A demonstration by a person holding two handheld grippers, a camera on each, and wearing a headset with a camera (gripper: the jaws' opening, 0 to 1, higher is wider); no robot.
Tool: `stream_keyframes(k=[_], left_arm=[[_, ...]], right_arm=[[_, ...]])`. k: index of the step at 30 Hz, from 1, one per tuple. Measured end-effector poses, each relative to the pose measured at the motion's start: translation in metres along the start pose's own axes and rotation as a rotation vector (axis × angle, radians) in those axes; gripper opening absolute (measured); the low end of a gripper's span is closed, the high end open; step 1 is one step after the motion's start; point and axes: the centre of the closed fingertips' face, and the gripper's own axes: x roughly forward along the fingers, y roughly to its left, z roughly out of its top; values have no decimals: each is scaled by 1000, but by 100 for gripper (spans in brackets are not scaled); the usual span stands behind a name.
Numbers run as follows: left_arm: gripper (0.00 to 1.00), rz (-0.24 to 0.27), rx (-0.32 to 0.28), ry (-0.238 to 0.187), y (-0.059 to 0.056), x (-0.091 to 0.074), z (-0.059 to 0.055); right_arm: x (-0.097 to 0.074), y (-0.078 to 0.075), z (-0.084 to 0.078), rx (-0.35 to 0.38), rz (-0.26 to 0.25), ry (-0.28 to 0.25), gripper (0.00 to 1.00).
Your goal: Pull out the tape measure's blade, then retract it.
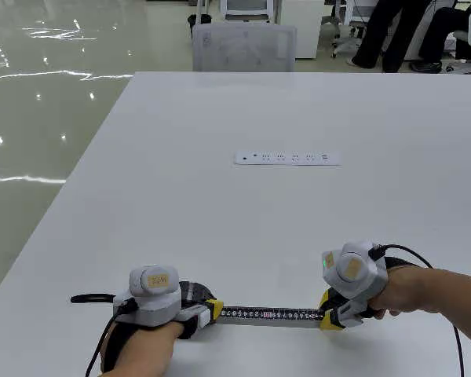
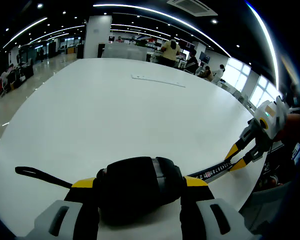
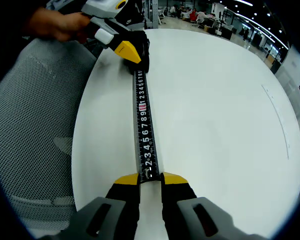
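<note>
The black tape measure case [image 2: 137, 187] sits clamped between the yellow-tipped fingers of my left gripper [image 2: 140, 182], low on the white table near its front edge. In the head view the case [image 1: 195, 295] is at bottom left with the left gripper [image 1: 208, 308] on it. Its dark numbered blade [image 1: 271, 314] runs right to my right gripper [image 1: 330, 318], which is shut on the blade's end. In the right gripper view the blade [image 3: 144, 125] stretches from the right gripper [image 3: 150, 177] up to the case [image 3: 138, 46]. A black wrist strap [image 2: 40, 175] trails left of the case.
A white power strip [image 1: 287, 159] lies flat mid-table. A grey chair [image 1: 243, 47] stands at the far edge, and a mesh chair [image 3: 30, 125] is beside the near edge. People are at the back right. The white table [image 1: 298, 228] is bare ahead.
</note>
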Motion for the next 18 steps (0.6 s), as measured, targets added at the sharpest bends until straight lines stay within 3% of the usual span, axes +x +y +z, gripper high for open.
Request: stream_keyframes(k=[18], left_arm=[[62,1,-2,0,0,-1,-1]], right_arm=[[5,2,10,-25,13,-13,14]])
